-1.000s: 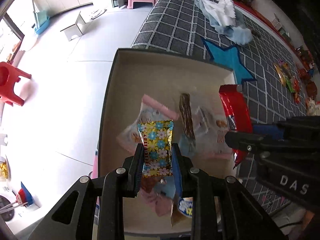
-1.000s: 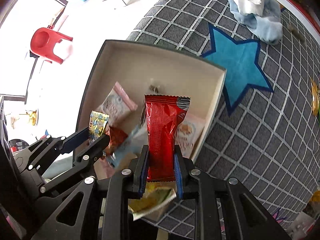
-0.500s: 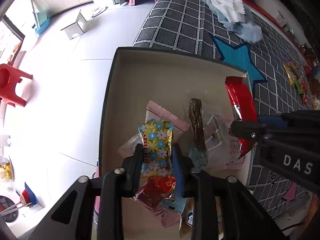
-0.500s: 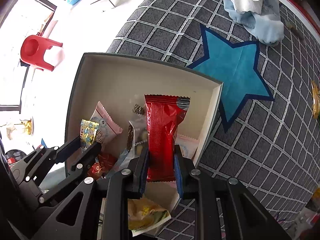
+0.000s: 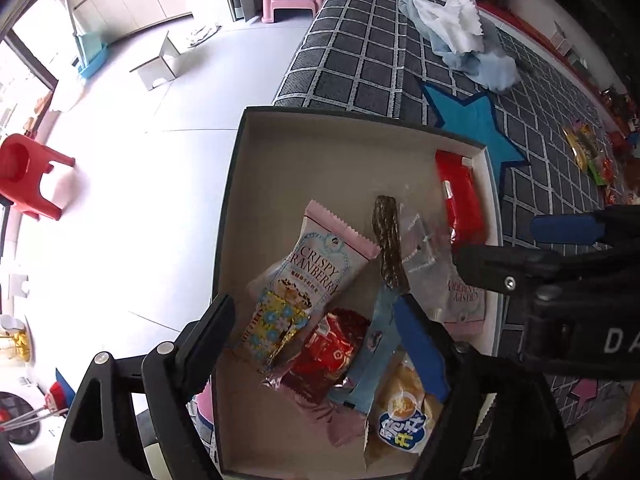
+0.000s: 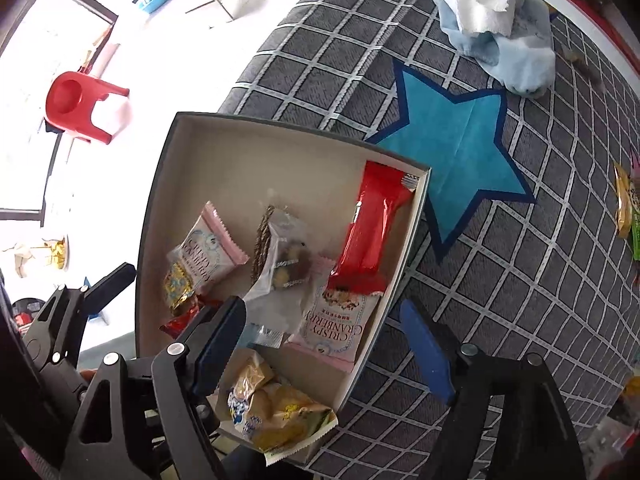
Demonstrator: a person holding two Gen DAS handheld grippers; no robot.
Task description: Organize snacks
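Note:
A beige box (image 5: 320, 152) (image 6: 240, 152) sits at the mat's edge and holds several snack packets. My left gripper (image 5: 316, 344) is open above its near end; the yellow flowered candy (image 5: 272, 328) (image 6: 176, 286) lies loose among the snacks below it. My right gripper (image 6: 320, 344) is open over the box's near right rim. The red packet (image 6: 372, 228) (image 5: 460, 200) leans on the box's right wall. A pink Crispy Cranberry packet (image 5: 316, 264) and a dark strip snack (image 5: 388, 240) lie inside the box.
The box rests on a grey checked mat (image 6: 520, 280) with a blue star (image 6: 452, 152). Crumpled cloths (image 6: 496, 20) lie at the far end. More snack packets (image 6: 626, 208) lie at the mat's right. A red stool (image 6: 80, 104) stands on the white floor.
Both grippers have opened. The flowered candy dropped from the left gripper into the box. The red packet dropped from the right gripper against the box's right wall.

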